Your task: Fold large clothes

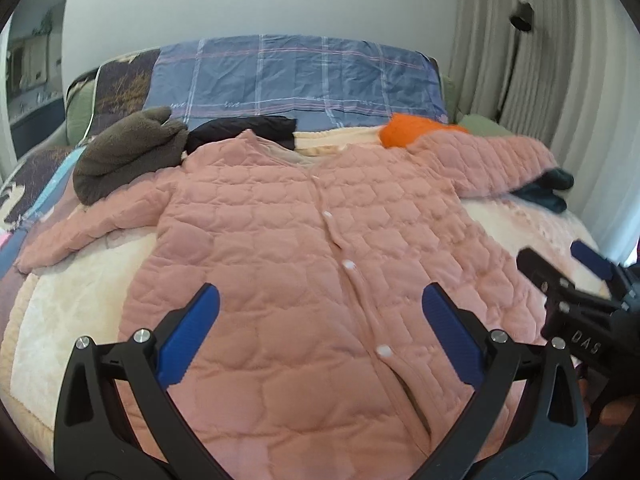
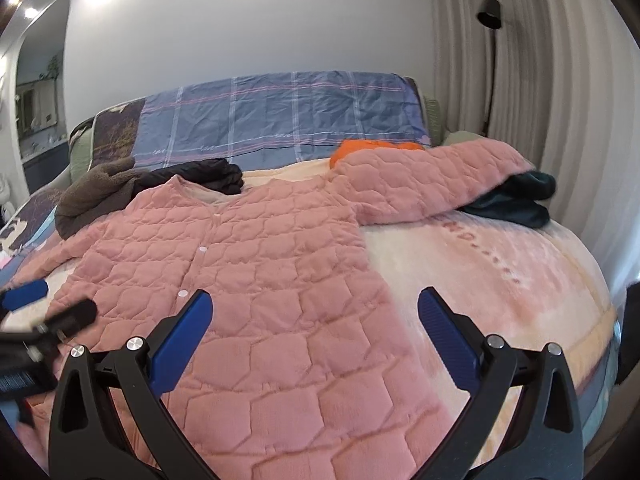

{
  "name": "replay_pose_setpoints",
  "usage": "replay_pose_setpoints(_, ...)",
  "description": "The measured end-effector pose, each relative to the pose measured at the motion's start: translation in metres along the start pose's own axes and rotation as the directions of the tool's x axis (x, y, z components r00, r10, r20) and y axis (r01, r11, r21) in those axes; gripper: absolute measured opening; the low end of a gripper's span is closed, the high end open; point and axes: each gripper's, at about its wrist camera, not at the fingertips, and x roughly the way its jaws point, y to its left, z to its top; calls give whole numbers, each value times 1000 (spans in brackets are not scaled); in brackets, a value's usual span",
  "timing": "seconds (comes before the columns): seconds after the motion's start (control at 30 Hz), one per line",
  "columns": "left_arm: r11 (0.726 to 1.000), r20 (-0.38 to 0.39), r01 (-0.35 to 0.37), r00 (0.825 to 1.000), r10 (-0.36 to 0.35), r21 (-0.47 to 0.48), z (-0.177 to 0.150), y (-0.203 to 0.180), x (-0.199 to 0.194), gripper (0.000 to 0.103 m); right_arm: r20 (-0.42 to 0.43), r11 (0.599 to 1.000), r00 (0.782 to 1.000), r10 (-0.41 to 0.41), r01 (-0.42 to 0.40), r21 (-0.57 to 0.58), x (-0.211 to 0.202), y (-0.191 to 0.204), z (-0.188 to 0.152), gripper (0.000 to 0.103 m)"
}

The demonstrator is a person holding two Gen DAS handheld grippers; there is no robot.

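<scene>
We see a pink quilted jacket [image 1: 320,248] spread flat, front up and buttoned, on a bed covered by a cream blanket [image 2: 480,264], its collar at the far end and its hem toward us. Our left tongs [image 1: 320,320] hang over the near lower part of the jacket with both blue pads wide apart and nothing between them; the button line runs between the two fingers, closer to the right one. Our right tongs [image 2: 314,324] are likewise spread wide and empty, poised over the jacket's near right edge, so that the left finger stands over pink quilting and the right finger over bare blanket. In the left wrist view the right tongs show at the right edge, blurred, just off the jacket's right side. The jacket's left sleeve [image 1: 80,232] stretches out to the left and down onto the blanket, while the right sleeve [image 2: 432,176] reaches out to the far right, its cuff lying on a dark teal garment [image 2: 516,200]. Beside the collar lie a brown fleece garment [image 1: 124,152] at the far left, a black garment [image 1: 248,128] just behind the neckline, and an orange garment [image 1: 412,128] touching the right shoulder. Behind them rises a blue plaid pillow [image 1: 296,76].
</scene>
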Motion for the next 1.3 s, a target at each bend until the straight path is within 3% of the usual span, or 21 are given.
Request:
replay_pose_setpoints(0.2, 978, -33, -131, 991, 127, -165, 24, 81, 19, 101, -53, 992, 999, 11, -18, -124, 42, 13, 14, 102)
replay_pose_setpoints(0.3, 961, -98, -120, 990, 98, -250, 29, 130, 35, 101, -151, 989, 985, 87, -103, -104, 72, 7, 19, 102)
replay_pose_setpoints(0.37, 927, -147, -139, 985, 92, -349, 27, 176, 48, 89, -181, 990, 977, 115, -128, -61, 87, 1, 26, 102)
replay_pose_setpoints(0.47, 845, -197, -152, 979, 57, -513, 15, 251, 69, 72, -186, 992, 976, 117, -125, -32, 104, -3, 35, 99)
replay_pose_setpoints(0.53, 762, -215, -149, 977, 13, -630, -1, 299, 80, 70, -195, 992, 974, 112, -122, -38, 114, -3, 37, 99)
replay_pose_setpoints(0.6, 649, -216, -158, 976, -10, -744, -20, 346, 90, 69, -214, 992, 972, 101, -116, -57, 124, -1, 39, 99)
replay_pose_setpoints(0.7, 541, -127, -63, 989, -82, -839, -35, 393, 99, 70, -231, 990, 970, 73, -99, -101, 136, 4, 41, 99)
replay_pose_setpoints(0.77, 506, -110, -70, 993, -49, -860, -36, 413, 100, 71, -234, 987, 971, 44, -79, -142, 142, 11, 42, 99)
replay_pose_setpoints(0.87, 511, -152, -159, 987, 56, -845, -25, 438, 103, 71, -257, 983, 966, 36, -81, -166, 151, 17, 44, 99)
replay_pose_setpoints(0.9, 491, -158, -177, 984, 80, -853, -25, 451, 106, 70, -265, 983, 963, 41, -86, -160, 153, 18, 44, 99)
replay_pose_setpoints(0.93, 474, -157, -182, 983, 92, -861, -28, 460, 107, 64, -269, 984, 962, 42, -86, -156, 155, 19, 44, 99)
replay_pose_setpoints(1.0, 449, -170, -205, 978, 119, -870, -31, 473, 108, 40, -269, 985, 963, 31, -75, -157, 158, 19, 43, 99)
replay_pose_setpoints(1.03, 449, -180, -217, 976, 123, -867, -29, 478, 109, 19, -264, 985, 964, 22, -66, -159, 158, 19, 42, 99)
replay_pose_setpoints(1.1, 472, -167, -214, 976, 140, -855, -19, 480, 102, 13, -256, 985, 966, 18, -62, -163, 158, 18, 42, 99)
replay_pose_setpoints(1.13, 500, -149, -211, 976, 161, -840, -8, 474, 96, 12, -254, 984, 967, 18, -62, -167, 157, 17, 42, 99)
replay_pose_setpoints(1.2, 605, -115, -230, 968, 224, -763, 24, 447, 81, 12, -242, 984, 970, 16, -59, -171, 155, 14, 42, 99)
replay_pose_setpoints(1.23, 676, -87, -246, 962, 260, -695, 45, 424, 71, 12, -234, 985, 972, 17, -57, -165, 153, 11, 43, 99)
replay_pose_setpoints(1.3, 803, -2, -210, 968, 252, -558, 90, 365, 60, 12, -228, 988, 973, 24, -57, -143, 152, 5, 45, 99)
